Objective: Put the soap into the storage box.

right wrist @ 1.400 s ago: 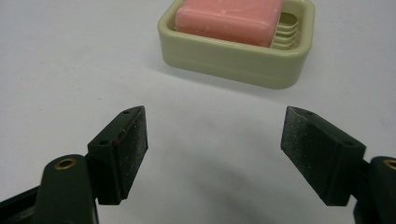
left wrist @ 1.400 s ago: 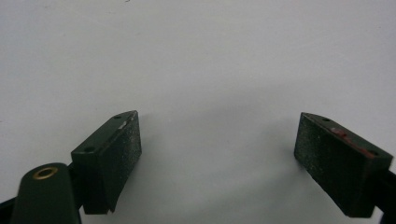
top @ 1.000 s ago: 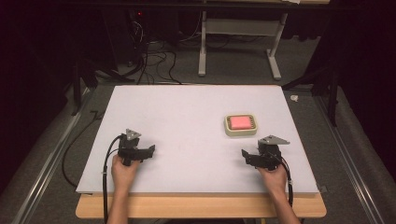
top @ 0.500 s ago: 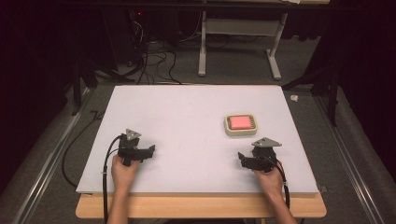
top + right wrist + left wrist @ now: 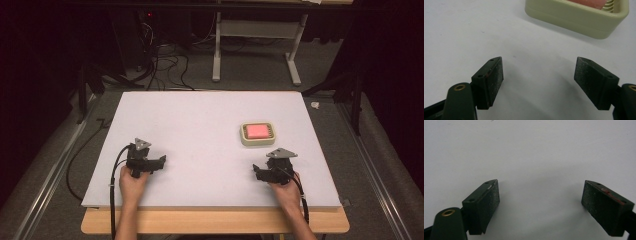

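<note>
Your right claw (image 5: 539, 75) rests open and empty just short of the soap dish (image 5: 576, 18), near the counter's (image 5: 200, 125) right edge, lined up to reach it, while your left claw (image 5: 540, 205) waits open and empty.

Ahead of the right claw (image 5: 539, 72), the cream tray (image 5: 574, 18) runs off the top edge, and its pink block (image 5: 587, 3) is down to a sliver there. Under the left claw (image 5: 540, 200), bare surface (image 5: 529, 152); both jaw bases are cut off at the bottom edge.
</note>
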Demonstrator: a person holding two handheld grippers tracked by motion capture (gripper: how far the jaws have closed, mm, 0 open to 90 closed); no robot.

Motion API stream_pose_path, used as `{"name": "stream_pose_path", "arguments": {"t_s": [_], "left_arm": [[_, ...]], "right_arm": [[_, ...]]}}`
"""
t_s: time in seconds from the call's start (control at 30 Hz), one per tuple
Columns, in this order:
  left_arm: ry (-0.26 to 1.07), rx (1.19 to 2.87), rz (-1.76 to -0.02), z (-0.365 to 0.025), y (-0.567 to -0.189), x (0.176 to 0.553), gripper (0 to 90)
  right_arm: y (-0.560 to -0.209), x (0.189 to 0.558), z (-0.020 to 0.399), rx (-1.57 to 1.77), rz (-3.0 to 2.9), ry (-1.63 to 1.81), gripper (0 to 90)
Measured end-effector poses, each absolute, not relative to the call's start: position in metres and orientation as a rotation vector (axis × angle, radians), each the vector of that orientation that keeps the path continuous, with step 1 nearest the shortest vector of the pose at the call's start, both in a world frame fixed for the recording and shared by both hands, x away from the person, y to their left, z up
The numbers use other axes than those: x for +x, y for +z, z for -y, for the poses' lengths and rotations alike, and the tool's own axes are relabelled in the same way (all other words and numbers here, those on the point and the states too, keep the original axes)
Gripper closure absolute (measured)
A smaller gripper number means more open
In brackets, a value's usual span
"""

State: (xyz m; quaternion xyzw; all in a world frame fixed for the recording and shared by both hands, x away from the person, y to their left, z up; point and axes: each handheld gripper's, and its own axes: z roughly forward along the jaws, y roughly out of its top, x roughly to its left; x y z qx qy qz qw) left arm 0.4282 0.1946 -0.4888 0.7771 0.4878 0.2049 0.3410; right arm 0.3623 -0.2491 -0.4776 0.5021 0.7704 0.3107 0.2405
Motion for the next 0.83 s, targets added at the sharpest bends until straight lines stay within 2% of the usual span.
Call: {"name": "stream_pose_path", "arguments": {"t_s": [0.83], "left_arm": [[0.532, 2.016, -1.273, -0.1949, -0.4889, 0.4283, 15.3]], "right_arm": [[-0.4831, 0.3672, 0.2523, 1.417, -2.123, 0.877, 22.1]]}}
